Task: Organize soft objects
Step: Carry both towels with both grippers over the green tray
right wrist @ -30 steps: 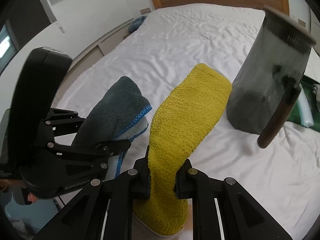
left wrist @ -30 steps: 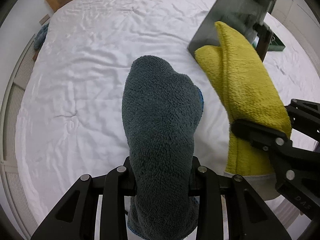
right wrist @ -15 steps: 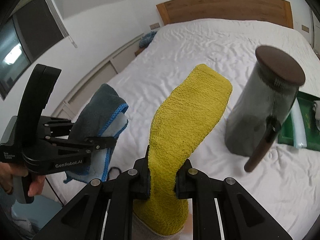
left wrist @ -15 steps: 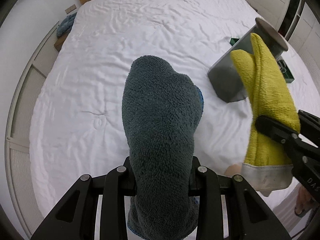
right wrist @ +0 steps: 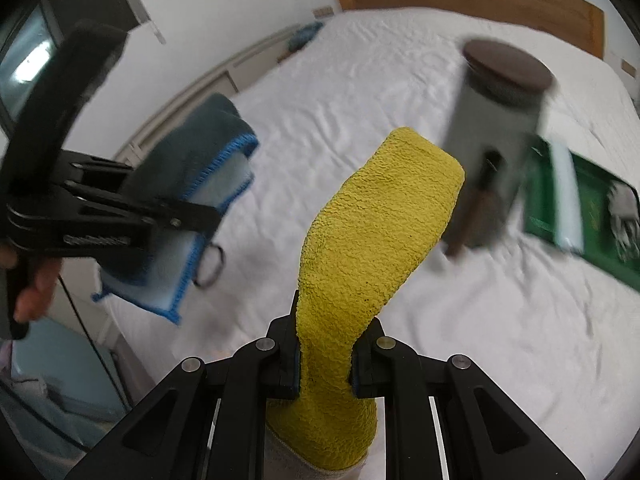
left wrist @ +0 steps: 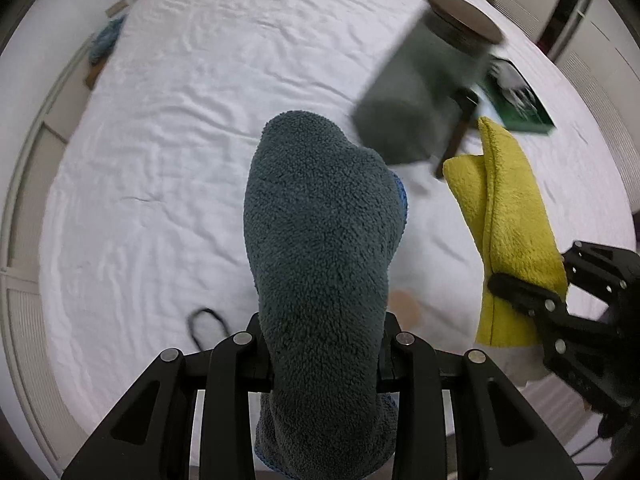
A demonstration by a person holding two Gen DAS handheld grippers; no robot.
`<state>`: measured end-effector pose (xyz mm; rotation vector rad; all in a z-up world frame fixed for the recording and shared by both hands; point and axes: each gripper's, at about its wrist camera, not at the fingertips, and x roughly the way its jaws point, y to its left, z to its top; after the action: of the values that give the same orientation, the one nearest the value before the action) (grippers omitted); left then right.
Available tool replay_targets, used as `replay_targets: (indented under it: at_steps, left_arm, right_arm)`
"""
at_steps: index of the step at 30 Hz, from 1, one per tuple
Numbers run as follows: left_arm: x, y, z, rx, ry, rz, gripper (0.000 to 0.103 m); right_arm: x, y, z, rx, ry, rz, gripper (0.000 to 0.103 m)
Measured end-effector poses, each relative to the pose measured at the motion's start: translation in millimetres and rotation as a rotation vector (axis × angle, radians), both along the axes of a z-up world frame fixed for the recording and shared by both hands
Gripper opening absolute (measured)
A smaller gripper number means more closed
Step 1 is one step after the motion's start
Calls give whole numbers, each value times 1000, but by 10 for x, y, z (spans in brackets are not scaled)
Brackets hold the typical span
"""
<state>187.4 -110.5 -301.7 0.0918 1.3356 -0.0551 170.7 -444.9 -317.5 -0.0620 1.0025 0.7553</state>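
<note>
With the left gripper [left wrist: 324, 364] clamped on a folded grey cloth [left wrist: 320, 240] and the right gripper [right wrist: 323, 354] on a yellow cloth [right wrist: 372, 248], both held above the bed [left wrist: 168, 140] near its foot edge (the grey container [right wrist: 496, 128] close by), either fold could, judging from the loose hanging ends, fall open or knock the container.

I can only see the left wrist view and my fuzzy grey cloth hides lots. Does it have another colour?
Observer: Yes. The right wrist view shows the grey cloth has a blue stitched edge and a pale blue inner side.
Operator: What holds the yellow cloth?
Observer: The right tongs, both pads squeezing the yellow cloth.
Operator: Anyone's hand?
Observer: Fingers of a hand grip the left tongs' handle.
</note>
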Motion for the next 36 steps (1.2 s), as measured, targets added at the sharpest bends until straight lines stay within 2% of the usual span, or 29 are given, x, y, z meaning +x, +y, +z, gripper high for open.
replay_targets:
  at_steps: [6,10,18,22,27,32,36]
  left_arm:
    - [-39,-659,-143,-64,67,-116,28]
    - [9,-1159,-243,-139,113,-191,28]
    - [354,-2048,-301,-254,111,-261,28]
    - [705,-2358,-267,-293,69,-232,28]
    - [1396,-2663,-176,-309,-43,-150,28]
    - [2062,-2848,-212,-315,-115,-55,28]
    - [2472,-2948,-345,-304,-138,-10,28]
  right_arm:
    - [-44,-635,-127,-110,47,-73,15]
    - [-33,-1140,-154,-194,56,-145,15]
    - [246,-2017,12,-296,11,-288,15]
    - [523,-2162,95,-326,-46,-315,15]
    - [1043,-2300,267,-354,-137,-335,15]
    - [1642,-2348,197,-355,-210,-353,15]
    - [2084,-2332,39,-356,-226,-361,15]
